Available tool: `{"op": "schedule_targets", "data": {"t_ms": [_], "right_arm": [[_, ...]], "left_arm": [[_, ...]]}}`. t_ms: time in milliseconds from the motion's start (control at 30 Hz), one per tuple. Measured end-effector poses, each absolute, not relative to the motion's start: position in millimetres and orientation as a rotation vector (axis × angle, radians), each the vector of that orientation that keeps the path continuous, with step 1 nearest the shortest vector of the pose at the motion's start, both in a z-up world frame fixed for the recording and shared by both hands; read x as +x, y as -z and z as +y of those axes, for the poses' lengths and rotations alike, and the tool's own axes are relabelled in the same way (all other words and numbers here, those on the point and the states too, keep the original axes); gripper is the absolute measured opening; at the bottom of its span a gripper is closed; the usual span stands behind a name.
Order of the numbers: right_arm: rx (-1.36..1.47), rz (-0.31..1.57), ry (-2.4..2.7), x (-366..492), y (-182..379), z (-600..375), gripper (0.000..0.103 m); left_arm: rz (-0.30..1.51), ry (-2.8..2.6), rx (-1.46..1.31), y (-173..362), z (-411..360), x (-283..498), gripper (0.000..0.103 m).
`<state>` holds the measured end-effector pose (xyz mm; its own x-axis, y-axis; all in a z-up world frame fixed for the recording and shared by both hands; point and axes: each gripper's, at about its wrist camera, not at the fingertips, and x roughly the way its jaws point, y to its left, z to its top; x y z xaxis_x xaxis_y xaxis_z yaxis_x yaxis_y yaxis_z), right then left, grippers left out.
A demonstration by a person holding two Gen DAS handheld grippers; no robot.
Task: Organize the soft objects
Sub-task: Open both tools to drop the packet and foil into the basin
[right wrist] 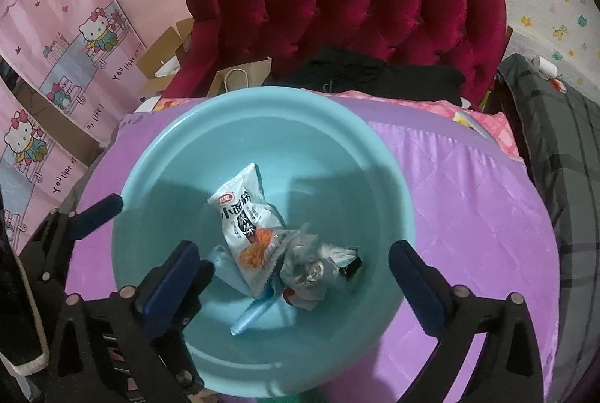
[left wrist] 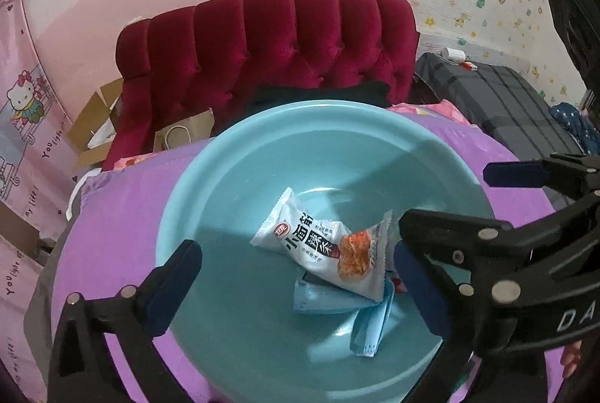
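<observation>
A light blue basin (left wrist: 318, 112) (right wrist: 262, 97) stands on a purple quilted cover (left wrist: 120, 215) (right wrist: 468, 215). In its bottom a white snack packet (left wrist: 322, 241) (right wrist: 247, 223) lies on top of light blue packets (left wrist: 330, 301) (right wrist: 251, 318). The right wrist view also shows a crumpled clear wrapper (right wrist: 318, 264) beside the snack packet. My left gripper (left wrist: 296, 247) hangs open over the basin, nothing between its pads. My right gripper (right wrist: 292, 247) is open too, above the pile and close beside the left one. One of its fingers (left wrist: 517, 174) shows in the left wrist view.
Behind the basin stands a dark red tufted headboard (left wrist: 270, 43) (right wrist: 345, 2) with a black garment (right wrist: 367, 73) at its foot. A paper bag (right wrist: 240, 77) and a cardboard box (left wrist: 93, 118) sit at the left, grey checked bedding (right wrist: 562, 148) at the right.
</observation>
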<state>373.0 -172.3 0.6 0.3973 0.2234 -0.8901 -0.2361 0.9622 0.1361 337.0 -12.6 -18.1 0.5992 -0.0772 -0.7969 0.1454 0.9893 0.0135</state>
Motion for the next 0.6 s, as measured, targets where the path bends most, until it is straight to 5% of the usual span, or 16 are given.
{"op": "schedule_targets", "data": {"t_ms": [600], "right_arm": [[-0.025,1.081,-0.275,301.8,-34.1,-176.6,0.103]], "left_arm": [[0.871,0.137,0.086,-18.8,-7.1,276.7,0.103]]}}
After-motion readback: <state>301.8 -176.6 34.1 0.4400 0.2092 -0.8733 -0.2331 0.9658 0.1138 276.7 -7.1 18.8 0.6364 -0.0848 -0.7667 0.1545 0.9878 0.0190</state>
